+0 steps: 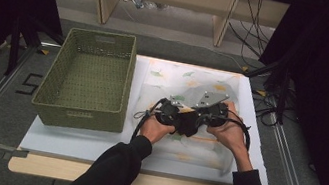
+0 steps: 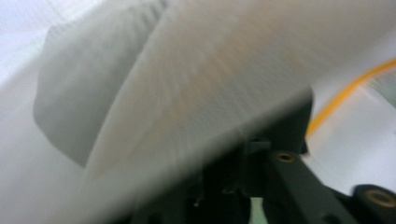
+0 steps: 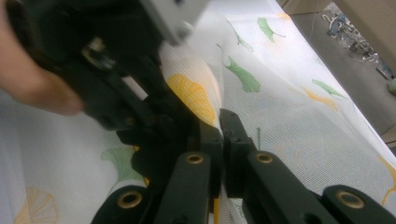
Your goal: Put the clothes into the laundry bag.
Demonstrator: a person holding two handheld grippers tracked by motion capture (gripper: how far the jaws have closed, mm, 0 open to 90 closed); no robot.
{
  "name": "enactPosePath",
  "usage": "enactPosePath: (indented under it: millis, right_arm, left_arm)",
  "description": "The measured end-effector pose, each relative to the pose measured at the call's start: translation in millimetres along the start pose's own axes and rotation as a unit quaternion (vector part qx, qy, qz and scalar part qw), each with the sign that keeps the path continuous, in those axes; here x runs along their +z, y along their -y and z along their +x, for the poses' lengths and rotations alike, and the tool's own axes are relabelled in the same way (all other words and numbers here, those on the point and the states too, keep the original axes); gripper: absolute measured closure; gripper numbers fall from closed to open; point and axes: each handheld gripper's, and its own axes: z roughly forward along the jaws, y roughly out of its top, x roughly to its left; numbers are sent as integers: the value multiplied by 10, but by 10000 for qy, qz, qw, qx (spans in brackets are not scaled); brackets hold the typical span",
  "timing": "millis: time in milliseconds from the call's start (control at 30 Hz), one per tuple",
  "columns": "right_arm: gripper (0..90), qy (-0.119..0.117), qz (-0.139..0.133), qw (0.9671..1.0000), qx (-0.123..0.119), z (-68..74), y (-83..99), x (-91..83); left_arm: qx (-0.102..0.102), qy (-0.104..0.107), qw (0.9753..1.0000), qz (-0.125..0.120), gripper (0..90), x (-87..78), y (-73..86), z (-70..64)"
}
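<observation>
A sheer white cloth printed with green and yellow leaves lies rumpled on the white mat. Both hands hold their grippers pressed together over its middle. My right gripper is shut on a raised fold of the cloth, with a yellow leaf print just beside the jaws. My left gripper sits right against it, its body and a hand close at the left. In the left gripper view, blurred cloth drapes over my left gripper, which looks shut on it. From above, the left gripper and right gripper nearly touch.
A green woven basket stands empty on the left part of the mat, close to the cloth's left edge. The wooden table edge runs along the front. Cables lie on the floor to the right.
</observation>
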Motion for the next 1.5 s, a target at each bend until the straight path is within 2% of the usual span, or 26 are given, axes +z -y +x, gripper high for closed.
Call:
enactPosePath:
  millis: [33, 100, 200, 233, 333, 467, 500, 533, 567, 600, 667, 700, 733, 833, 900, 933, 967, 1067, 1100, 1167, 1233, 1300, 1333, 1367, 1400, 1500]
  right_arm:
    - [900, -39, 27, 10000, -8, -9, -1, -8]
    - [900, -35, 22, 10000, 4, -10, -2, -12]
    - [900, -32, 17, 10000, 8, -9, -3, -12]
    - [900, -40, 31, 10000, 11, -8, -4, -9]
    - [899, -40, 33, 10000, 9, -7, -5, -4]
    - [899, -39, 13, 10000, -25, -1, -11, 10]
    - [900, -49, 56, 10000, 17, 9, -9, 3]
    - [900, -52, 36, 10000, 30, 7, -6, 3]
    - [899, -9, 9, 10000, 10, 1, 1, 4]
    - [900, -10, 10, 10000, -6, -6, 6, 2]
    - [900, -110, 2, 9999, 84, 4, 5, -2]
    - [900, -129, 23, 9999, 71, -5, 14, -3]
    - [900, -169, 30, 9998, 61, -3, 16, -3]
    - [900, -139, -36, 9998, 159, 0, 23, 3]
    - [900, -150, -13, 9998, 120, -6, 33, 4]
    - [900, -150, -13, 9998, 120, -6, 33, 4]
    - [900, -154, 28, 9998, 86, -2, 37, 13]
    - [900, -218, 58, 9997, 112, 6, 54, 39]
    - [900, -192, 93, 9997, 97, 4, 67, 47]
    - [900, -210, 95, 9996, 151, 8, 72, 47]
    - [900, -220, 117, 9996, 93, 6, 88, 53]
    - [900, -258, 149, 9995, 133, 17, 93, 53]
    - [900, -287, 158, 9995, 44, 16, 99, 65]
    - [900, -323, 183, 9993, 75, 26, 103, 64]
    - [900, -301, 213, 9993, -8, 22, 111, 66]
    - [900, -342, 252, 9991, 47, 42, 140, 63]
  left_arm:
    - [-15, 29, 10000, 19, 693, -37, 15, -13]
    - [185, 129, 9996, 187, 655, -128, 45, -29]
    - [204, 307, 9991, 221, 636, -209, 78, -61]
    - [136, 580, 9979, 252, 638, -257, 110, -102]
    - [324, 817, 9959, 217, 634, -243, 127, -184]
    - [365, 722, 9964, 252, 665, -115, 93, -210]
    - [-89, 628, 9978, 184, 728, -6, 80, -236]
    - [-72, 537, 9985, 99, 766, 47, 70, -210]
    - [170, 442, 9987, 208, 798, 64, 50, -159]
    - [-35, 363, 9993, 78, 825, 109, 42, -165]
    - [27, 287, 9995, 120, 856, 118, 25, -145]
    - [107, 65, 9999, 77, 863, 147, -14, -120]
    - [309, 25, 9992, 241, 866, 134, -42, -85]
    - [231, -242, 9994, 74, 871, 160, -90, -51]
    - [313, -429, 9985, 105, 870, 149, -108, 15]
    - [313, -429, 9985, 105, 870, 149, -108, 15]
    - [78, -364, 9993, 82, 866, 149, -87, 68]
    - [36, -255, 9996, 120, 798, 124, -60, 62]
    - [41, -101, 9999, 122, 755, 64, -25, 18]
    - [87, -42, 9999, 109, 728, -6, 6, -7]
    - [421, 138, 9986, 300, 675, -155, 46, -22]
    - [553, 95, 9981, 270, 629, -315, 83, -57]
    - [625, 174, 9977, 204, 592, -483, 119, -72]
    - [581, 223, 9979, 160, 582, -582, 147, -78]
    - [581, 223, 9979, 160, 567, -582, 147, -78]
    - [699, 218, 9970, 258, 507, -836, 266, -56]
